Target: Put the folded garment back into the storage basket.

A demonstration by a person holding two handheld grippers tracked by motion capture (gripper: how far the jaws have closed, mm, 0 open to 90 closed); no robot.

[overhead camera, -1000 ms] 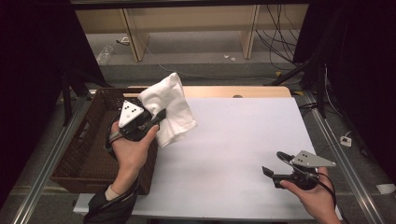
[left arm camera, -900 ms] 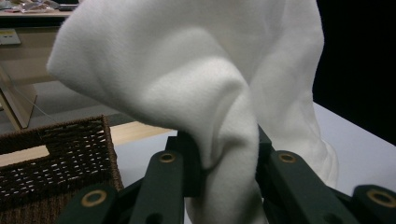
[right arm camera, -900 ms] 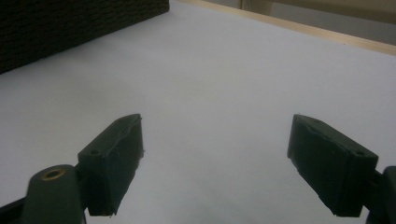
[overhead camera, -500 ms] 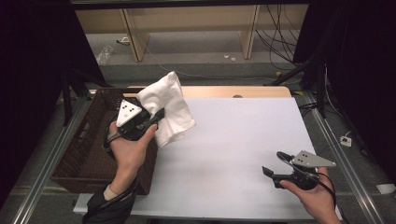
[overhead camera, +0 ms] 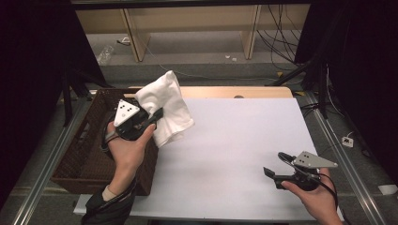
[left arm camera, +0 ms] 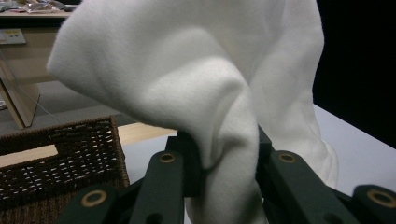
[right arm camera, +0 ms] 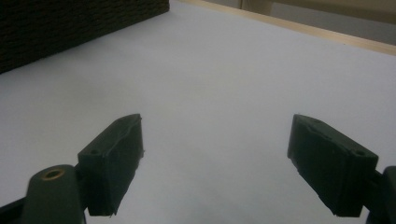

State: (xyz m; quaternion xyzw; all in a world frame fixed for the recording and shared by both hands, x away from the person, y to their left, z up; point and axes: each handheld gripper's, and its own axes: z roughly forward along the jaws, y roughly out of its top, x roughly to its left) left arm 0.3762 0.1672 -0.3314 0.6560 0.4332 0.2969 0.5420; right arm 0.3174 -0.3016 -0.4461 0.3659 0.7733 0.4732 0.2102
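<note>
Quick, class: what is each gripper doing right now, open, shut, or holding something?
Left gripper: shut on the white cloth, lifted beside the wicker basket.
Right gripper: open, holding nothing, above the white table.

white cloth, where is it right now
The white cloth hangs from the left gripper at the high view's left, beside the wicker basket.

A basket (overhead camera: 89, 154) sits at the table's (overhead camera: 234, 154) left edge, a cloth (overhead camera: 164, 105) hangs above its right rim, and shelves (overhead camera: 187, 28) stand behind.
</note>
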